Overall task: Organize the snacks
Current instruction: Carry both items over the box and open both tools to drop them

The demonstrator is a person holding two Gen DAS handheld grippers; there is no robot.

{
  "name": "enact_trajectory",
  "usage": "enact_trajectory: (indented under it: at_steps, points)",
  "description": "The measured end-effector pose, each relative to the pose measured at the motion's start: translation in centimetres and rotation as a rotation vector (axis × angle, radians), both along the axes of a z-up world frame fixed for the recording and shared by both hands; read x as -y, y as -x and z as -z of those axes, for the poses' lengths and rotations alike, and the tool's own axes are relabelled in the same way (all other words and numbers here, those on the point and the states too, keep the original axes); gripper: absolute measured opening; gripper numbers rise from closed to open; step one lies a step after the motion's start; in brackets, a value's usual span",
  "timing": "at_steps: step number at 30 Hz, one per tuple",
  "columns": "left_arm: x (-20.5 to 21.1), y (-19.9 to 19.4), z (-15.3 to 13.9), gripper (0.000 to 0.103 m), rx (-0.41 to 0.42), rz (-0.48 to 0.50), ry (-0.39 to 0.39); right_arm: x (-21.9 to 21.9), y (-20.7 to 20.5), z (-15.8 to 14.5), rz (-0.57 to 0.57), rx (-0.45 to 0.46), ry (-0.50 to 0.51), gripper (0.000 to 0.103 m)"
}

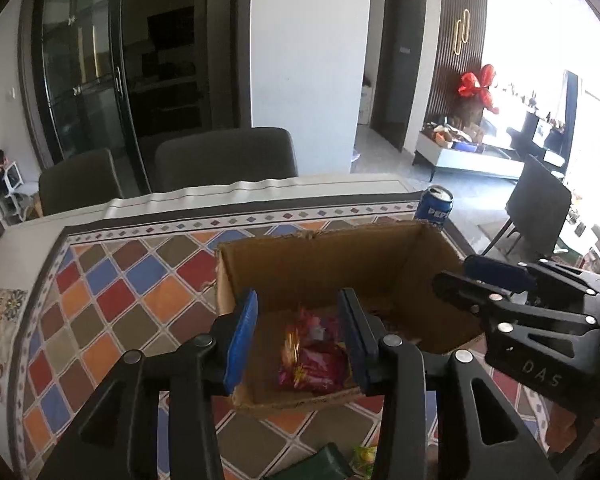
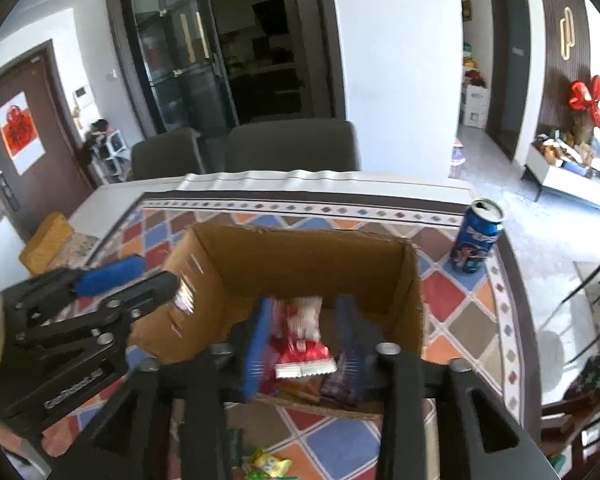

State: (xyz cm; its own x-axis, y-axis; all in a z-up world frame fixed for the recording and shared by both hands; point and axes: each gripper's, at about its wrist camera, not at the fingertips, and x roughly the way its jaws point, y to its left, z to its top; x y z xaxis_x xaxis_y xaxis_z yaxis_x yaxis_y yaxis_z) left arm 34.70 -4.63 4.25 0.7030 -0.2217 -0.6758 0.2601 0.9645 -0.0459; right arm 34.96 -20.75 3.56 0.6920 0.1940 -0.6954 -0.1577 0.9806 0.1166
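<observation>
We see an open cardboard box (image 1: 340, 264) on the desk (image 1: 112, 300), which carries a diamond-pattern cloth in red, blue and orange. Left tool (image 1: 298, 338) hovers over the box's near edge, jaws wide apart, holding nothing; between its blue pads (image 1: 242, 340) a pink-red snack bag (image 1: 312, 360) lies on the box floor. Right tool (image 2: 302, 338) is over the same box (image 2: 300, 268), jaws apart; a red-white snack pack (image 2: 306, 346) sits between its blue fingers (image 2: 256, 344), blurred, and we cannot tell whether either finger touches it. In the left view the right tool (image 1: 460, 280) comes in from 3 o'clock over the box's right wall; in the right view the left tool (image 2: 140, 276) comes in from 9 o'clock at the left wall. A blue Pepsi can (image 2: 478, 238) stands upright beyond the box at 2 o'clock, opened top, apart from the box. More wrappers lie on the desk at 6 o'clock: a yellow-green pack (image 2: 268, 466) and a dark green one (image 1: 328, 462). Two dark chairs (image 1: 224, 160) stand behind the desk at 12 o'clock.
</observation>
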Motion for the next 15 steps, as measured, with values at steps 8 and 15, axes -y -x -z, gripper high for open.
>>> enact_trajectory:
  at_steps: [8, 15]
  points:
    - [-0.2, 2.9, -0.8, 0.047, 0.041, 0.013, -0.010, 0.2, 2.8, -0.2, -0.015, 0.023, -0.034, 0.039]
    - [-0.8, 6.3, -1.6, 0.051, 0.090, 0.029, -0.005, -0.2, 5.5, -0.5, -0.036, 0.055, -0.043, 0.039]
